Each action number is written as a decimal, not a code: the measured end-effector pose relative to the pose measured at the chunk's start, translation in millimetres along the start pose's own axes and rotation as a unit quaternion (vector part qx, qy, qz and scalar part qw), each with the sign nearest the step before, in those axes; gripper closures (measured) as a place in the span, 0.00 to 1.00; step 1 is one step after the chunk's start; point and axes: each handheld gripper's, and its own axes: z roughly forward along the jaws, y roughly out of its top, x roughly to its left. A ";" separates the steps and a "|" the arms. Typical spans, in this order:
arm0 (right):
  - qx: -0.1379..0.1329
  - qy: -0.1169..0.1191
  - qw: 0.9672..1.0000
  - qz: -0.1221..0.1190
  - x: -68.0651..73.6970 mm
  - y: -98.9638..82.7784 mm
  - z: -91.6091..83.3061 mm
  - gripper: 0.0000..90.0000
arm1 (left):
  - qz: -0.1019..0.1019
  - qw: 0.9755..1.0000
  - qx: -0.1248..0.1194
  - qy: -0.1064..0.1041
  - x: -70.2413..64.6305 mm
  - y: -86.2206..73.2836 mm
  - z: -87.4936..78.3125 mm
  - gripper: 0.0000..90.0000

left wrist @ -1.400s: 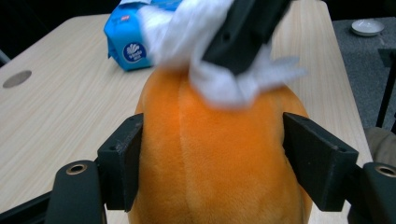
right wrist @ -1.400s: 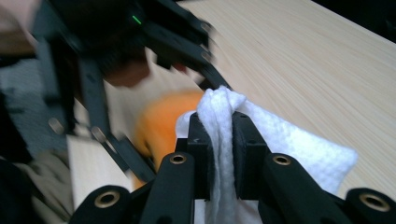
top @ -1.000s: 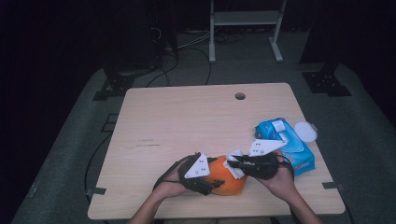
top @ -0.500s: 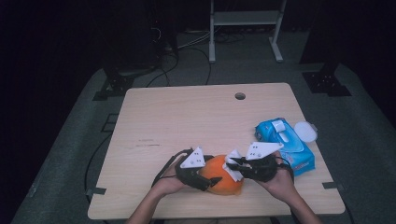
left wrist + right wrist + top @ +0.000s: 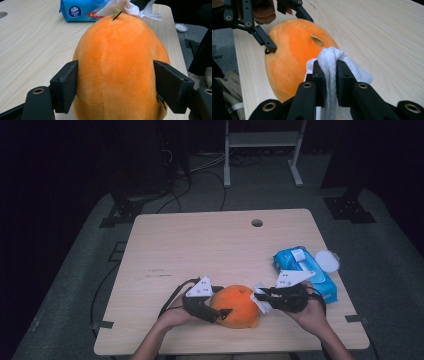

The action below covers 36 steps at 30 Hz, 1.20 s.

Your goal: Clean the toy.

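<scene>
The left gripper [image 5: 220, 312] was clamped on the orange plush fruit [image 5: 236, 306], one black jaw pressed into each flank of the soft body, as the left gripper view showed with the toy [image 5: 120, 65] bulging between the pads. The right gripper [image 5: 261, 298] had its jaws pinched nearly together on a folded white wipe [image 5: 331, 65], the cloth standing up between the pads and spilling over their tips.

The fruit lay on the wooden table [image 5: 210, 245] near the person's edge, directly between the two grippers. Its long axis ran roughly across the table, from the left gripper toward the right one, with the small brown stem [image 5: 317, 39] on the end that faced the right gripper. From the right gripper the toy lay straight ahead and just beyond the wipe, which touched or nearly touched the plush beside the stem. The right hand [image 5: 312, 312] was thus the nearer to the stem end, while the left steadied the other end. A wiping stroke would probably run along the toy's upper surface from that stem end.

A blue pack of wipes [image 5: 305, 270] sat behind the right hand, near the table's right edge.
</scene>
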 end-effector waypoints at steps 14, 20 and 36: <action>-0.012 0.025 1.000 0.002 7.4 7.7 7.4 0.87 | 0.004 1.000 0.002 -0.011 -3.1 -0.3 2.4 0.27; -0.012 0.026 1.000 0.009 1.6 5.8 6.4 0.87 | -0.003 1.000 0.002 -0.017 0.7 -2.1 -0.5 0.26; -0.012 0.040 0.999 0.009 4.4 12.3 14.4 0.87 | 0.033 0.999 0.021 -0.008 -11.3 7.3 3.4 0.24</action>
